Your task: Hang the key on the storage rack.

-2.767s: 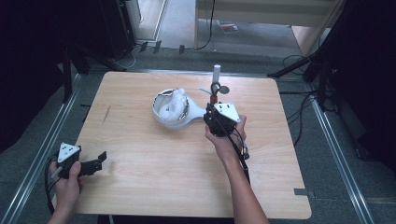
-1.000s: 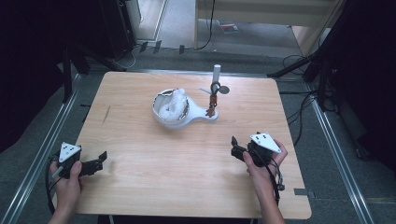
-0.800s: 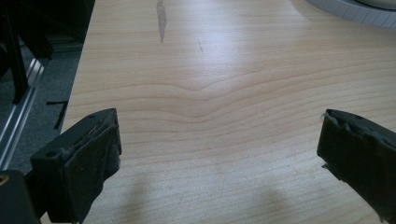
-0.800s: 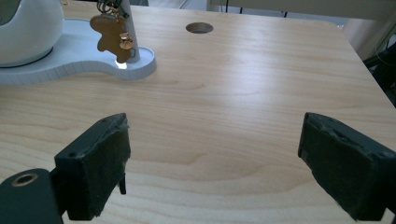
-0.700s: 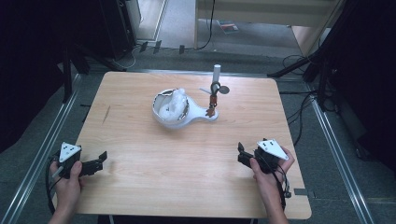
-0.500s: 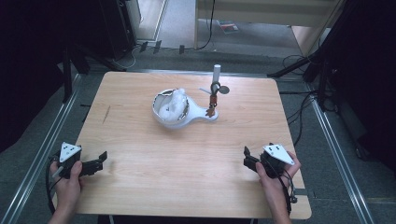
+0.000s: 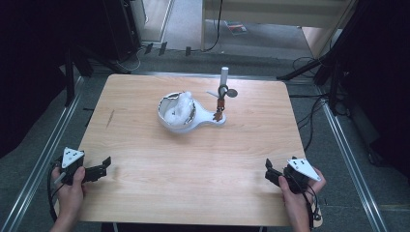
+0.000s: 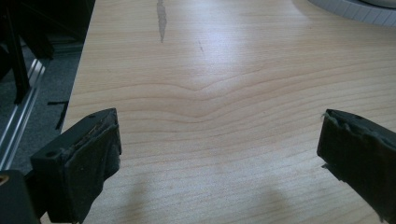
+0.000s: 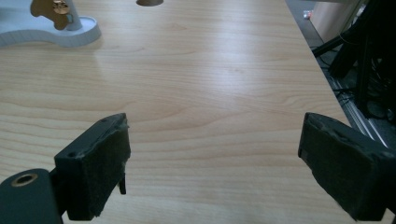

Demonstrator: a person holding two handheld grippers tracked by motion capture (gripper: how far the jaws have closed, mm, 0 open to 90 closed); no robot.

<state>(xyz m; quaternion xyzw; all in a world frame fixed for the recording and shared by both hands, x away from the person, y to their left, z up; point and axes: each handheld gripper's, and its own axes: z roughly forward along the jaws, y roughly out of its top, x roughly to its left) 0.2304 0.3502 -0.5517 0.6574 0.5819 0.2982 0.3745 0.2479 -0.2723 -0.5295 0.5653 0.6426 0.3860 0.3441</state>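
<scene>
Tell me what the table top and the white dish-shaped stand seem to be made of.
Table top: wood or wood-look laminate, matte with a soft sheen; grain lines and one dark streak show. White stand: probably moulded plastic, perhaps glazed ceramic; smooth, even white, slightly glossy rim. The look alone leaves both open.

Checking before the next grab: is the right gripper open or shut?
Open. In the right gripper view the right gripper has its two black jaws standing wide apart, with bare wooden table between them.
</scene>
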